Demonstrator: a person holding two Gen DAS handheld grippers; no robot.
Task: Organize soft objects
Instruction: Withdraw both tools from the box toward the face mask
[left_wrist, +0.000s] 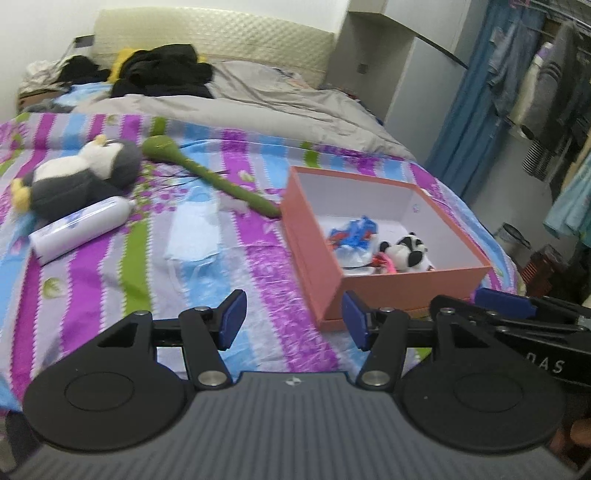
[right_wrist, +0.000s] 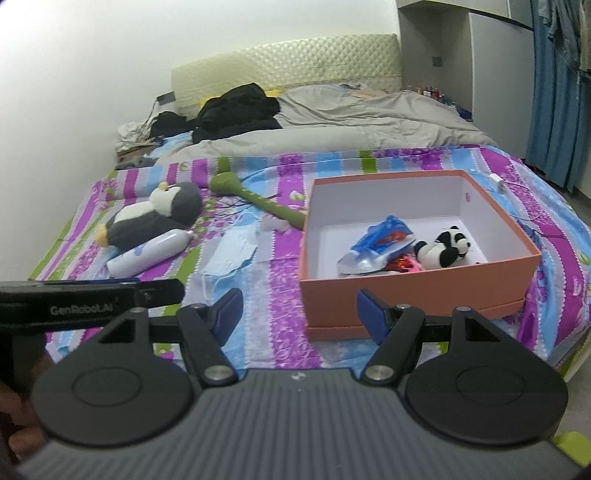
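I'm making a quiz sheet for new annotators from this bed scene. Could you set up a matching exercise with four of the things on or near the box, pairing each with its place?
Things:
1. panda plush
2. penguin plush
3. face mask
4. white bottle

Places:
A. flat on the bedspread between the bottle and the box
B. lying against the penguin's near side
C. inside the orange box
D. on the bedspread, far left of the box, beside the green plush stick

Pairs: 1-C, 2-D, 3-A, 4-B
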